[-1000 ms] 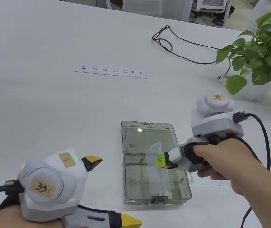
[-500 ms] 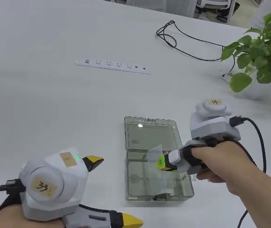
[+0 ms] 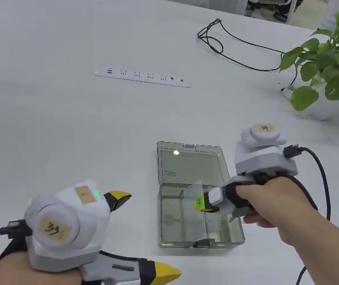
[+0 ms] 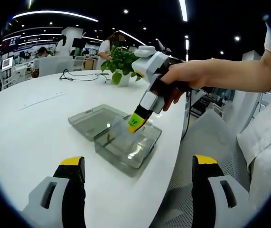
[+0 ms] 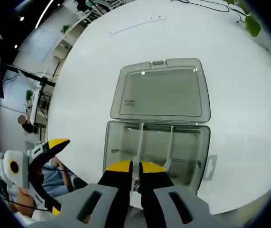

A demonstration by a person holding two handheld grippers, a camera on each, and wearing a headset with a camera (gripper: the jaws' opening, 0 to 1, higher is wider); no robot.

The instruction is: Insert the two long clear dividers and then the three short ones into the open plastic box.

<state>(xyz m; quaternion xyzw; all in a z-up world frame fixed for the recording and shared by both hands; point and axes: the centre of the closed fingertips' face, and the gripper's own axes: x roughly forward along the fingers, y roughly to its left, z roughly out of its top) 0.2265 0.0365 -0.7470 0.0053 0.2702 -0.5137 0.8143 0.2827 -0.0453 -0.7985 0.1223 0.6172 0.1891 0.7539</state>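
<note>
The open clear plastic box [image 3: 235,233] lies on the white table with its lid [image 3: 190,161] folded back flat. My right gripper [image 3: 200,203] hovers over the tray, shut on a thin clear divider [image 3: 193,192] that stands upright and reaches down into the tray. From the right gripper view the yellow tips [image 5: 135,167] pinch together above the tray [image 5: 118,142], where two clear strips [image 5: 139,138] stand across it. My left gripper [image 3: 141,236] waits open at the near left, away from the box, and its own view shows the right gripper [image 4: 136,123] above the box [image 4: 126,153].
A white power strip [image 3: 141,77] lies at the far middle of the table. Beyond it a black cable [image 3: 234,41] loops toward a potted plant [image 3: 329,56] at the far right. The table edge runs close by the box [image 4: 173,142].
The head camera has shifted. The right gripper has sunk slightly with the divider, lower into the tray. The left gripper has stayed put.
</note>
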